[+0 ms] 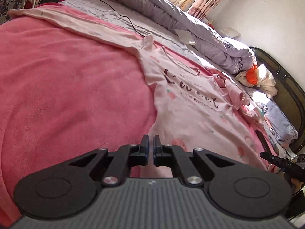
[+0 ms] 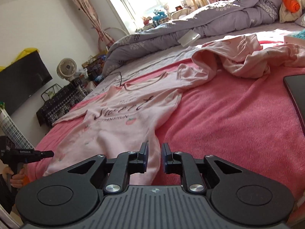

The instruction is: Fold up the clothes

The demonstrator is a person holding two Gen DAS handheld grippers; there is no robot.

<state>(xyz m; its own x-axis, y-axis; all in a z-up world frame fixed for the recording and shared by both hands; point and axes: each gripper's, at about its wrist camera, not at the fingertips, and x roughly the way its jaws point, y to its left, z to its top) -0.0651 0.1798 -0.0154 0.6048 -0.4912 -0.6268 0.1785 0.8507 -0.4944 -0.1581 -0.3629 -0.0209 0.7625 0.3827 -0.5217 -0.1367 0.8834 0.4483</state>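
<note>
A pale pink long-sleeved shirt [image 1: 190, 105] [image 2: 124, 118] with dark lettering and strawberry prints lies spread face up on a pink blanket [image 1: 66, 95] [image 2: 228, 124]. My left gripper [image 1: 151, 147] sits at the hem's left corner. Its fingers are closed to a thin slit with the shirt's edge running between them. It also shows from the side as the left gripper [image 2: 51, 153]. My right gripper [image 2: 154, 156] is at the hem's right corner. It stands narrowly open, with cloth lying in the gap and under the fingers. The right gripper's tip [image 1: 266, 155] shows in the left wrist view.
A second pink garment [image 2: 247, 61] lies crumpled past the shirt's right sleeve. A grey flowered duvet [image 1: 190, 24] [image 2: 190, 22] is heaped along the bed's far side. A dark flat device [image 2: 295, 99] lies at right. A black cable [image 1: 129, 21] crosses the sheet. A hand [image 2: 17, 177] holds the left gripper.
</note>
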